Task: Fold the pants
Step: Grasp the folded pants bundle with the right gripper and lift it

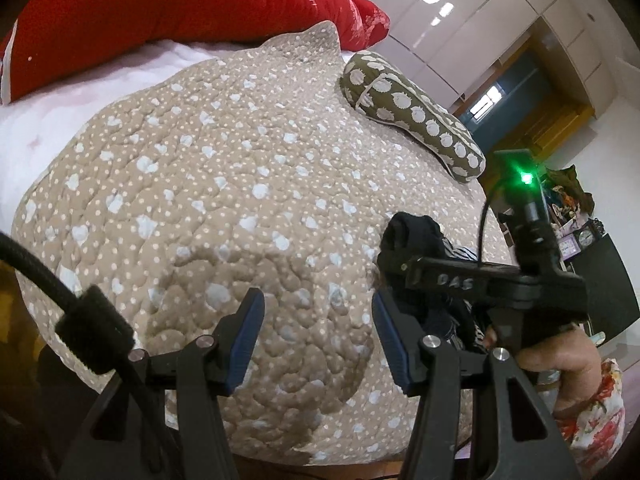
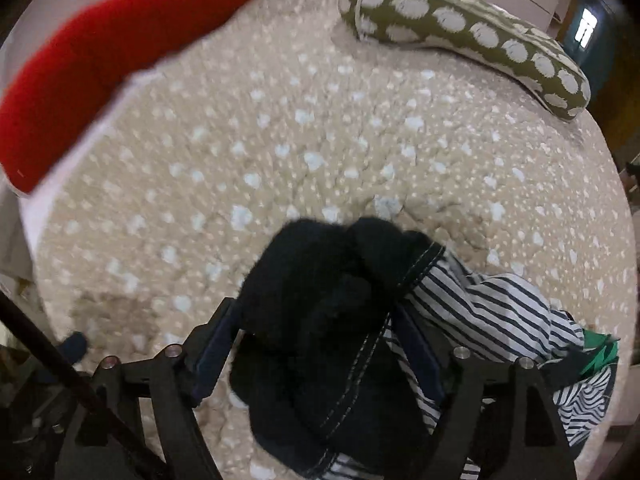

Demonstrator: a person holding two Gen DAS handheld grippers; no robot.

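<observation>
Quilted beige bedspread dotted with white hearts (image 1: pixel 224 184) fills my left wrist view, a red plush pillow (image 1: pixel 168 12) and an olive bolster with white spots (image 1: pixel 416 116) lying at its far edge. My left gripper (image 1: pixel 318 338) hangs over bare quilt, its blue-padded fingers (image 1: pixel 248 340) spread apart and grasping nothing. To its right, my right gripper (image 1: pixel 400 248) carries a bunch of dark cloth.

From the right wrist view, blurred by motion, the same bedspread (image 2: pixel 280 140) lies below, the bolster (image 2: pixel 460 28) at its far side. The dark navy pants with pale contrast stitching (image 2: pixel 332 320) sit bunched between my right gripper's fingers (image 2: pixel 216 344), which are clenched on them just above the bed; their full shape is hidden in the wad. A striped white-and-navy garment (image 2: pixel 492 312) lies crumpled just beside.

I judge the pants soft, limp and fairly light, likely to sag. The stitched waistband edge looks the firmest hold for spreading them flat.
</observation>
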